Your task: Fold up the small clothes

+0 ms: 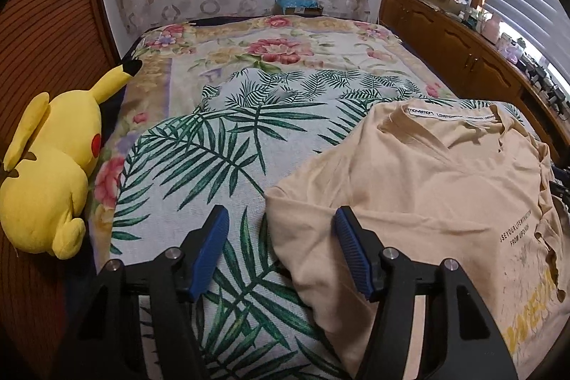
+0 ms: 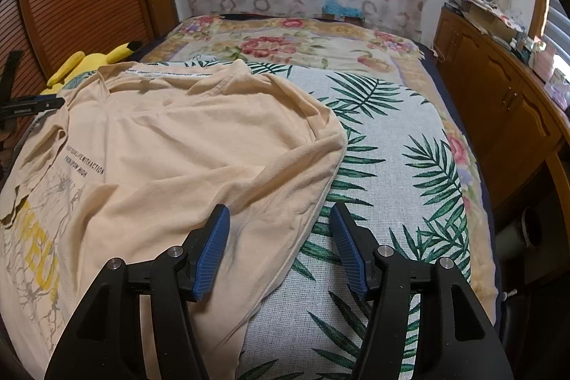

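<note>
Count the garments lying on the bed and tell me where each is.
1: the beige T-shirt lies spread on the palm-leaf cloth, collar toward the headboard. More could be hidden outside the views.

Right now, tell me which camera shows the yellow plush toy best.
The left wrist view: the plush toy lies in full beside the bed's left edge. In the right wrist view only its ears and head top show behind the T-shirt.
</note>
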`<state>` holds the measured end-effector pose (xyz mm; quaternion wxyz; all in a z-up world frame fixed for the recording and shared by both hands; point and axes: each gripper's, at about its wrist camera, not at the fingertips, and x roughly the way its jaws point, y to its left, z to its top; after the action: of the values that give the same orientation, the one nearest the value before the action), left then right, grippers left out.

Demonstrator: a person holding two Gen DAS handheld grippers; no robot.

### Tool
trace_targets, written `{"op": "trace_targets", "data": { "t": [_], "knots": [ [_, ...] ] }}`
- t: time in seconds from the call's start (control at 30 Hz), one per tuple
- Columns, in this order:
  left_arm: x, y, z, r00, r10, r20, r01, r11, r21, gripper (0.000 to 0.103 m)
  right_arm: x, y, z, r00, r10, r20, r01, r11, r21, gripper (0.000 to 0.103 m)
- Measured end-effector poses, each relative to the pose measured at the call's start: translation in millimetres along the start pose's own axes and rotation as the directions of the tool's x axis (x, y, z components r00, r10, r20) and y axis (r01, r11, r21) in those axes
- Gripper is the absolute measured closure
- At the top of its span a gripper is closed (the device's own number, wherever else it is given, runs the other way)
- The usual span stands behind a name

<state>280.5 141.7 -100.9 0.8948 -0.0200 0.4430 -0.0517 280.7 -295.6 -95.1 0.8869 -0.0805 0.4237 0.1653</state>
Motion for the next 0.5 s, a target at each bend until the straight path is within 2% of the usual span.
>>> {"op": "trace_targets", "data": {
  "t": [0.03, 0.2, 0.4, 0.5],
  "knots": [
    [1, 0, 1, 1.000, -0.009, 0.000, 0.009, 1.000, 0.000, 0.043, 0, 0, 0, 1.000, -0.001, 0.000, 0.001, 1.000, -0.001, 0.043],
    [0, -3, 1, 0.999, -0.050, 0.016, 0.050, 0.999, 0.004, 0.067, 0, 0, 0, 1.000, -0.004, 0.000, 0.004, 1.000, -0.003, 0.043],
    [-1, -2, 3, 0.999, -0.052, 0.014, 0.052, 0.999, -0.005, 0.067, 7, 0, 9, 1.000, -0.026, -0.017, 0.026, 0.999, 0.031, 0.042],
    [0, -4, 5, 0.999, -0.045, 0.010, 0.045, 0.999, -0.001, 0.067, 16, -1, 21, 0.999, -0.008, -0.033, 0.009, 1.000, 0.013, 0.042]
  ]
}}
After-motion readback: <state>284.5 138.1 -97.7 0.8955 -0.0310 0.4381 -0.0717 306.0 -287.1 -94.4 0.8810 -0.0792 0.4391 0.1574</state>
